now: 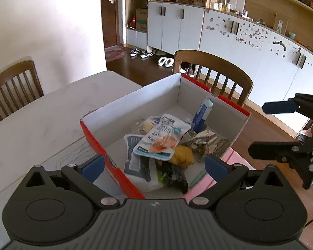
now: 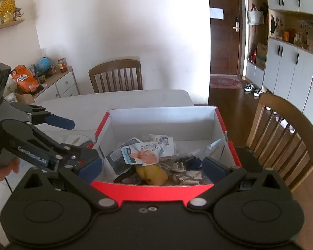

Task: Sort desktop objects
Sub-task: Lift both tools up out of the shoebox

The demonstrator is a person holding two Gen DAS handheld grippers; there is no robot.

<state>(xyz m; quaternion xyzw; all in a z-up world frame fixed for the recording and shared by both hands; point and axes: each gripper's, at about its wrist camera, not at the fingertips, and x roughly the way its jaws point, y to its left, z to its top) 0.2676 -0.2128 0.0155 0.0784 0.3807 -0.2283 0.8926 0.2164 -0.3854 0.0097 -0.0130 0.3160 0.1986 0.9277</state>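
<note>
My left gripper (image 1: 154,164) and right gripper (image 2: 152,166) both hang spread and empty above the box (image 2: 156,191); its jumbled contents look like wrappers.

Surface: pale marble-patterned table (image 2: 119,102), rounded far corner, light veining near the left edge in the left wrist view.
Item 1: open cardboard box (image 1: 135,102), red outside, white inside, standing upright on the table at its right side.
Item 2: pink sheet (image 1: 237,158), flat, under or against the box's near right corner; which one cannot be told.
</note>
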